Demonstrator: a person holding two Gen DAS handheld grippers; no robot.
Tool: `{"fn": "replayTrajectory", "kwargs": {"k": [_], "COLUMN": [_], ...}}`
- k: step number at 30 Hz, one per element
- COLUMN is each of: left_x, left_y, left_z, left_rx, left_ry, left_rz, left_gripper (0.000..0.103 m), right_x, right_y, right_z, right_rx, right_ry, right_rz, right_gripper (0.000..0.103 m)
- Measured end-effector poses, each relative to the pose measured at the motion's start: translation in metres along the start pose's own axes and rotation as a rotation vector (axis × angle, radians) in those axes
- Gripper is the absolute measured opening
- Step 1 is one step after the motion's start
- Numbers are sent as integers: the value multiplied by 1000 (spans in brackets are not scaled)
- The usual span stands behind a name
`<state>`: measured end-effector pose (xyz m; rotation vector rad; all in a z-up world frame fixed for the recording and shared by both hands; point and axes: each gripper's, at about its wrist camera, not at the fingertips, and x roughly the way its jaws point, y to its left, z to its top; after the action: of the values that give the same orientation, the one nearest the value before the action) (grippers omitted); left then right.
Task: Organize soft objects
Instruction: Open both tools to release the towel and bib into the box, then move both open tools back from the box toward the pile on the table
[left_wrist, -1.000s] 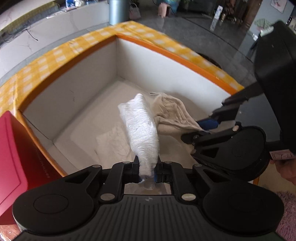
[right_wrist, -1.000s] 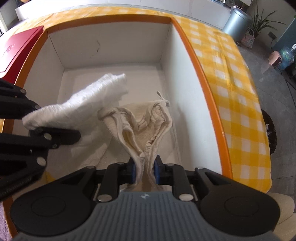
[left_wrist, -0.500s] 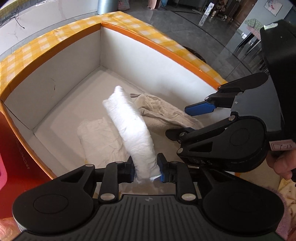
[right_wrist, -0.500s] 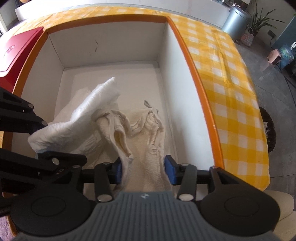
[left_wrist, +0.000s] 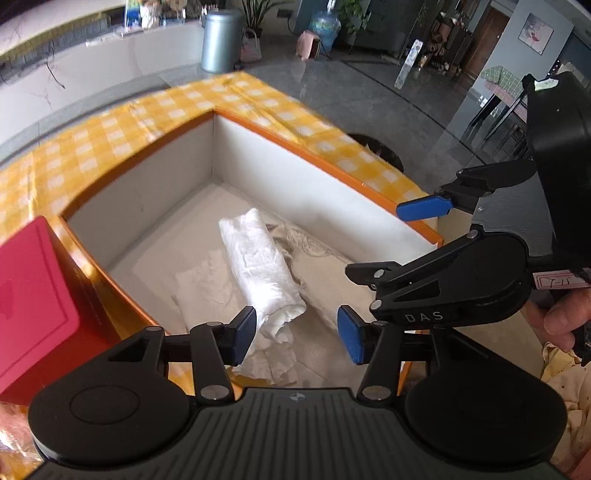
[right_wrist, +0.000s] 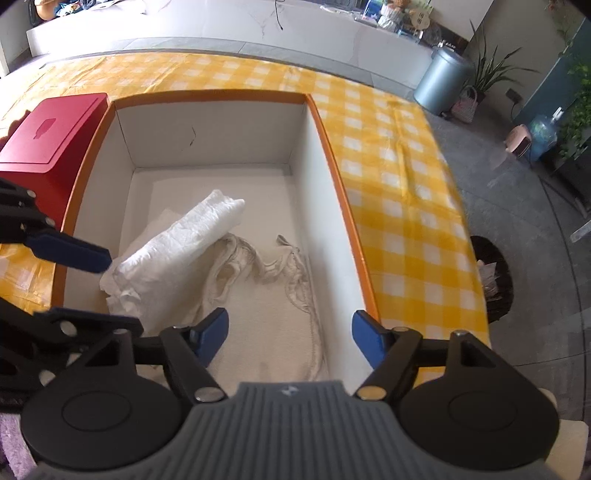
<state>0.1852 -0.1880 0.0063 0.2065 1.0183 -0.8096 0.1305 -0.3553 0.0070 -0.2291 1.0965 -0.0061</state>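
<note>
Inside the orange-rimmed box (right_wrist: 334, 177), the rolled white towel (right_wrist: 181, 245) lay slantwise on the floor, its near end resting over a flat white cloth (left_wrist: 207, 288). The beige cloth (right_wrist: 266, 295) lay spread beside the roll, toward the box's right wall (its edges crumpled). The left gripper (left_wrist: 297, 334) hung above the box, its jaws having just been opening, fingers spread and gripping nothing. The right gripper (right_wrist: 290, 334) likewise had just been opening, blue pads (right_wrist: 364, 338) wide apart over the beige cloth, clear of it. A red box (right_wrist: 48, 136) stood just outside the orange rim's left side.
</note>
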Motion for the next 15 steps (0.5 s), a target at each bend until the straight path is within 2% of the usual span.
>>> {"fn": "replayTrajectory", "kwargs": {"k": [5, 11, 15], "left_x": [-30, -60, -76], "left_y": [-5, -14, -10], "left_z": [-9, -33, -51], "left_rx": [29, 110, 93], "left_ry": [-96, -209, -259], "left_rz": [31, 150, 197], "left_gripper": [60, 60, 60], "right_x": [-26, -56, -73], "right_y": [3, 17, 35], "right_z": [-7, -20, -29], "right_rx": [28, 76, 102], "right_ry": [-52, -153, -240], "right_rz": [-17, -3, 1], "right_gripper": [73, 73, 73]}}
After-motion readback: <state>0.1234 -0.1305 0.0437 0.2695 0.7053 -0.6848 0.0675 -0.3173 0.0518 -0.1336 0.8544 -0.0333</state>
